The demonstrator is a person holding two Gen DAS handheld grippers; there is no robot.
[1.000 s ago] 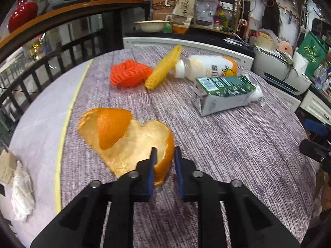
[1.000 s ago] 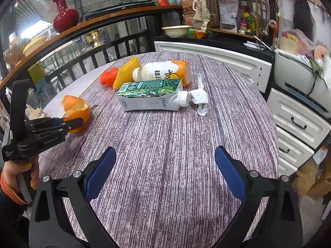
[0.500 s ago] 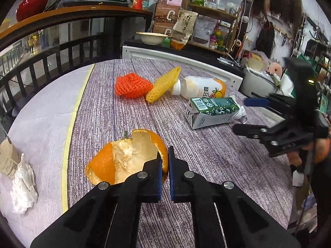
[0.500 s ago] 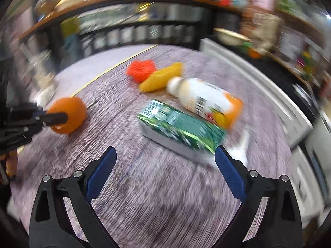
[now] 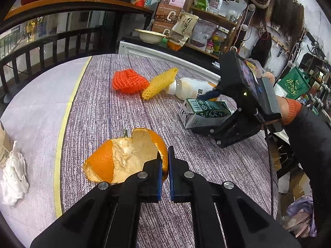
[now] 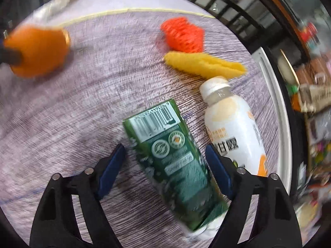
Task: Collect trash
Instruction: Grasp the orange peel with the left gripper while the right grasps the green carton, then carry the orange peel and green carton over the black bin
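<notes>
The green rectangular drink carton [image 6: 175, 161] lies flat near the middle of the purple-grained counter [image 6: 72, 124], between the spread-apart fingers of the right tool [image 6: 165, 165], with its long axis running roughly along the fingers, slightly skewed. The left tool [image 5: 164, 171] is clamped on the rim of the torn orange peel [image 5: 124, 159] toward the counter's yellow-striped edge. The carton is judged to be the nearer target for the right tool, which need only be closed across its narrow width.

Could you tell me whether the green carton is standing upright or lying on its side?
Lying on its side. The green carton rests flat on the table, barcode panel facing up, between the open right hand-held gripper fingers.
</notes>
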